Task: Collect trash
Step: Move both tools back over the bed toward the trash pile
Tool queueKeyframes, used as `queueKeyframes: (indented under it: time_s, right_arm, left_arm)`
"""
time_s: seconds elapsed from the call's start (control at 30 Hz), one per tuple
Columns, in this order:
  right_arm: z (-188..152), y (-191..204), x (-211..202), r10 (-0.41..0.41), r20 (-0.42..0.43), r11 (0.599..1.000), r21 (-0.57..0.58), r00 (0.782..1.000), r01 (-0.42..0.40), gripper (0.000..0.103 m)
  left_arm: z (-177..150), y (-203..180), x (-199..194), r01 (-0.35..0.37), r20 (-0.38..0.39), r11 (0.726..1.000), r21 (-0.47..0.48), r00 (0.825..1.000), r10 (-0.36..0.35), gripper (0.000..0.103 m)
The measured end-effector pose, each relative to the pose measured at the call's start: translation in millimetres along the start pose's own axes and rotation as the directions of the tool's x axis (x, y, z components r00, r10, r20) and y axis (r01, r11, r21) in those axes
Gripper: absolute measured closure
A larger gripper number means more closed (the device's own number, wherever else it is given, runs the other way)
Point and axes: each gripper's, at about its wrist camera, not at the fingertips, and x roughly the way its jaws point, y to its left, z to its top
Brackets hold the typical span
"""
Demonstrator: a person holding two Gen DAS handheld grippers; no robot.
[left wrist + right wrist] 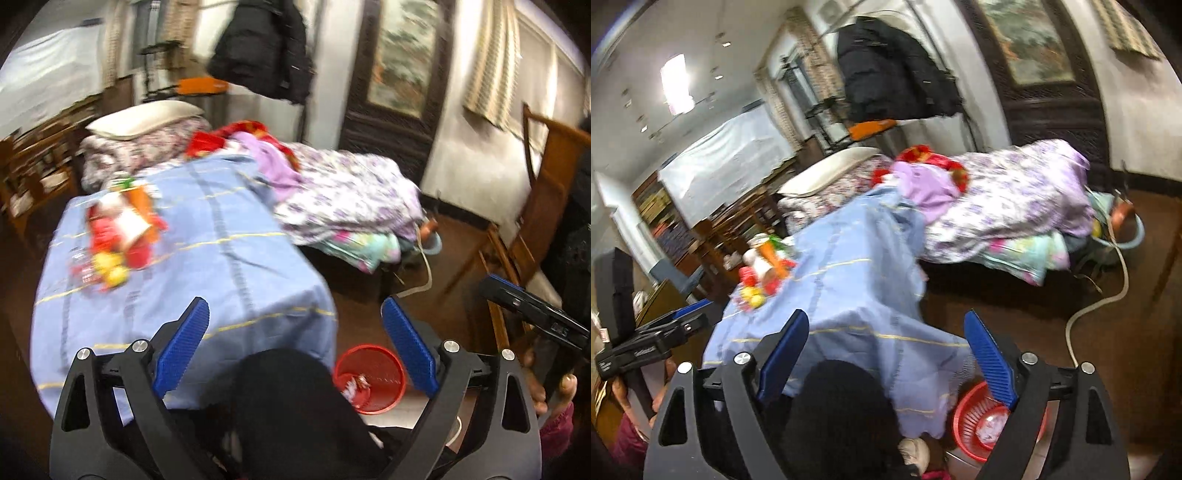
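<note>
A heap of trash (118, 236), red, orange, white and yellow wrappers, lies on the far left part of a table under a blue cloth (229, 258); it also shows in the right wrist view (764, 273). A red mesh basket (373, 380) stands on the floor by the table's right near corner and holds a wrapper; it shows in the right wrist view too (975, 424). My left gripper (295, 317) is open and empty above the table's near edge. My right gripper (886, 328) is open and empty above the same corner.
A bed piled with floral quilts (343, 199) stands behind the table. A white hose (1097, 299) lies on the brown floor at right. Wooden chairs (535, 206) stand at right and left. A black coat (262, 48) hangs at the back.
</note>
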Motion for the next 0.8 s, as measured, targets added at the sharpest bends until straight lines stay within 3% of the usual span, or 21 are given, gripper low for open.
queueKeyframes:
  time_s: [0.2, 0.33, 0.43, 0.6, 0.8]
  right_arm:
    - [3.8, 74.2, 15.2, 0.070, -0.019, 0.994, -0.088, 0.997, -0.071, 0.008]
    - [-2.7, 123.7, 50.0, 0.078, -0.094, 0.982, -0.163, 0.993, -0.092, 0.008]
    - [-12.0, 152.0, 79.5, 0.055, -0.162, 0.972, -0.219, 0.985, -0.090, 0.008]
    - [-24.6, 176.7, 116.6, 0.035, -0.229, 0.962, -0.257, 0.973, -0.095, 0.008]
    - [-28.4, 173.9, 165.3, 0.027, -0.289, 0.971, -0.218, 0.957, -0.094, 0.008]
  left_arm:
    - [-17.3, 77.9, -28.5, -0.085, 0.035, 0.987, -0.138, 0.995, 0.090, 0.007]
    - [-31.2, 138.2, -27.9, -0.166, 0.002, 0.956, -0.242, 0.985, 0.171, 0.007]
    - [-39.4, 179.8, -22.0, -0.182, -0.032, 0.930, -0.319, 0.983, 0.181, 0.007]
    - [-45.1, 224.9, -5.1, -0.233, -0.078, 0.899, -0.370, 0.972, 0.220, 0.007]
    - [-38.5, 260.5, 25.9, -0.276, -0.136, 0.882, -0.383, 0.961, 0.242, 0.007]
